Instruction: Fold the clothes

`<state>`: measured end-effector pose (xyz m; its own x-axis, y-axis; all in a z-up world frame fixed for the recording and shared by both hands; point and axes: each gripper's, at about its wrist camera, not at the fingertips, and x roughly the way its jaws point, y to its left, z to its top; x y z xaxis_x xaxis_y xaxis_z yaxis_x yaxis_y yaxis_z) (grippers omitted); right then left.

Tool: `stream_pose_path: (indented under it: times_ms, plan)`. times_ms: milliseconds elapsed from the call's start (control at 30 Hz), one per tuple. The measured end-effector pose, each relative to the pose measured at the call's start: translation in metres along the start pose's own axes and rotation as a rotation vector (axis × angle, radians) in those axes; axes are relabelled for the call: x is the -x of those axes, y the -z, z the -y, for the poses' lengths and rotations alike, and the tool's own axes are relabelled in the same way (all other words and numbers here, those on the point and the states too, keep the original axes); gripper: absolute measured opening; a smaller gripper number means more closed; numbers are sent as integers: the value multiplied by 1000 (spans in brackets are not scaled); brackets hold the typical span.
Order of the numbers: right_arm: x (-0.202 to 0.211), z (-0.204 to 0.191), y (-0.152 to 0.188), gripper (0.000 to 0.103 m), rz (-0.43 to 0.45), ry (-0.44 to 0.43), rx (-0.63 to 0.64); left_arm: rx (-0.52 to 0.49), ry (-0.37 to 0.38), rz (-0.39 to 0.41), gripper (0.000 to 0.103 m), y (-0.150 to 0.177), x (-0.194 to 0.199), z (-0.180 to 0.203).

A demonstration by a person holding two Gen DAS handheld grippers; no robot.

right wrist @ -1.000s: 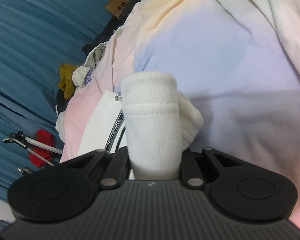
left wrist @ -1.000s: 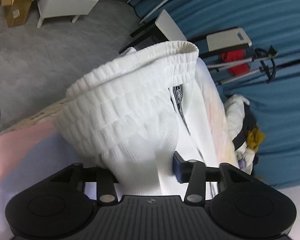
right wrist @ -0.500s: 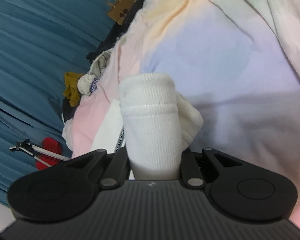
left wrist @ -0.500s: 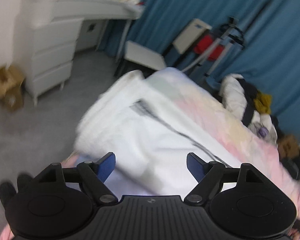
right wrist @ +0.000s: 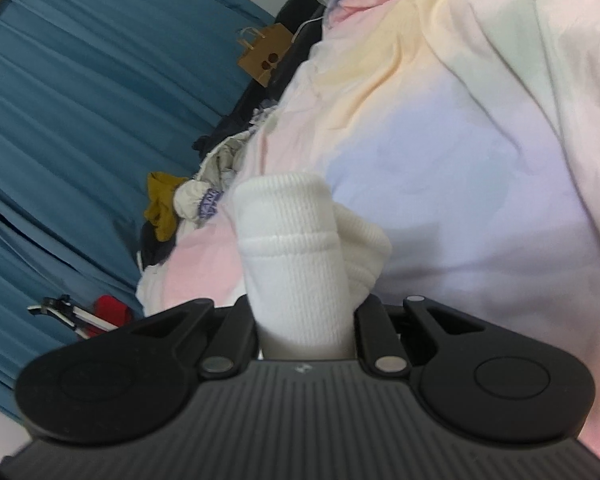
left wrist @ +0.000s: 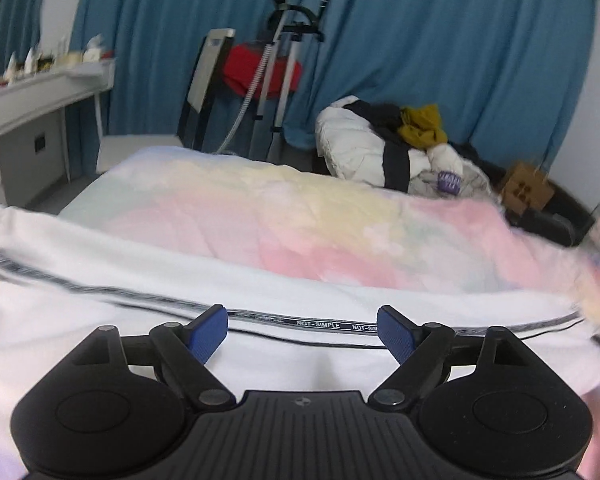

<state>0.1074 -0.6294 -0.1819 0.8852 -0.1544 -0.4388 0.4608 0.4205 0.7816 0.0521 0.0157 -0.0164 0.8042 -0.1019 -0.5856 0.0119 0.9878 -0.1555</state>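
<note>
White trousers (left wrist: 100,312) with a black side stripe reading NOT-SIMPLE lie stretched across the pastel bed cover (left wrist: 300,216) in the left wrist view. My left gripper (left wrist: 302,330) is open and empty just above them, blue pads apart. In the right wrist view my right gripper (right wrist: 304,316) is shut on the white ribbed cuff (right wrist: 292,248) of the trousers, held over the bed cover (right wrist: 460,160). Its fingertips are hidden by the cloth.
A pile of white, black and mustard clothes (left wrist: 396,148) sits at the bed's far edge, by blue curtains (left wrist: 460,40). A garment steamer stand with a red item (left wrist: 268,68), a white desk (left wrist: 32,108) and a brown paper bag (left wrist: 528,188) stand around the bed.
My left gripper let go of the ribbed waistband, opened and swung up level; the trousers now lie flat on the bed. My right gripper kept its hold on the cuff and shifted slightly.
</note>
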Motion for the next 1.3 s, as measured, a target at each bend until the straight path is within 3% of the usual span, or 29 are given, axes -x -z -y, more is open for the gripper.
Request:
stream_pose_path:
  times_ms: [533, 1300]
  plan:
    - [-18, 15, 9, 13, -37, 67, 45, -150, -71, -75, 84, 51, -78, 15]
    - [-16, 3, 15, 13, -23, 116, 115, -204, -73, -117, 85, 50, -86, 12]
